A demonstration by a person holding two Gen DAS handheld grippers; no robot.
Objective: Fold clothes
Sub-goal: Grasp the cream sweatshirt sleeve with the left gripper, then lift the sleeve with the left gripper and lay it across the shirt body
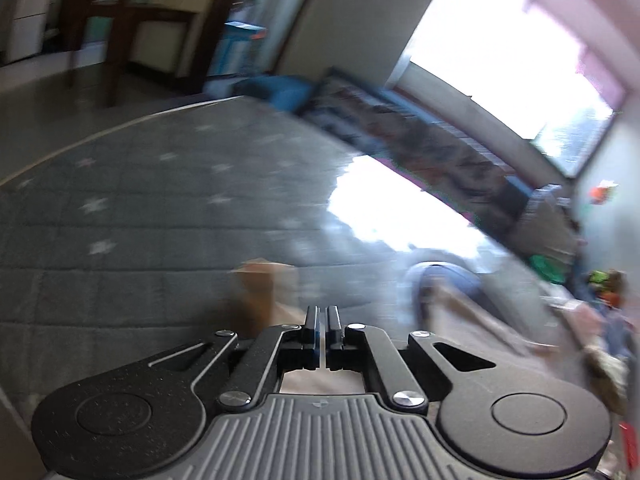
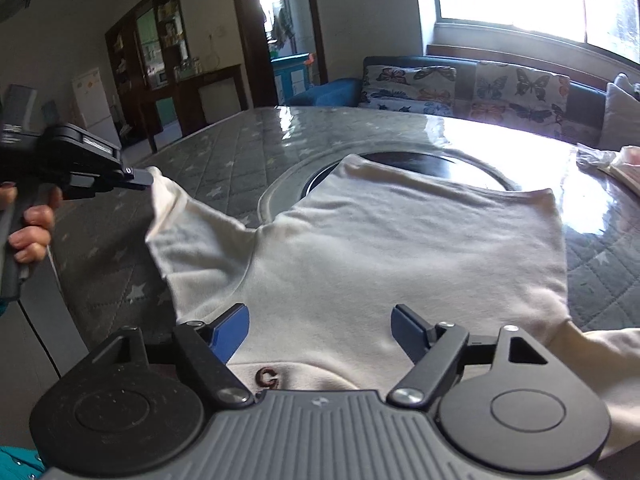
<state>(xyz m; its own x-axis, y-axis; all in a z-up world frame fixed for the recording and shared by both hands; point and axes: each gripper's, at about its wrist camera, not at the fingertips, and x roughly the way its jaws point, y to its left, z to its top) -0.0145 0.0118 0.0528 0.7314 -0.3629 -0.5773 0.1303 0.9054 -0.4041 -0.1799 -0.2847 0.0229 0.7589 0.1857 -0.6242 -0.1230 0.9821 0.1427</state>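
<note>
One cream cotton top (image 2: 360, 248) on grey star-quilted table cover (image 2: 224, 148); butterfly-cushioned sofa (image 2: 464, 88) under window. Left gripper (image 2: 142, 178) pinches sleeve; right gripper (image 2: 320, 328) jaws wide, empty.

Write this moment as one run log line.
left gripper: shut on sleeve | right gripper: open above white shirt | fold: not done

My left wrist camera rides on the left gripper (image 1: 323, 320), close over the quilted table (image 1: 140, 216), tilted toward the window (image 1: 512, 60), blurred. My right wrist camera looks down along the right gripper (image 2: 320, 332), near the shirt (image 2: 400, 248). Both share table, sofa, window.
</note>
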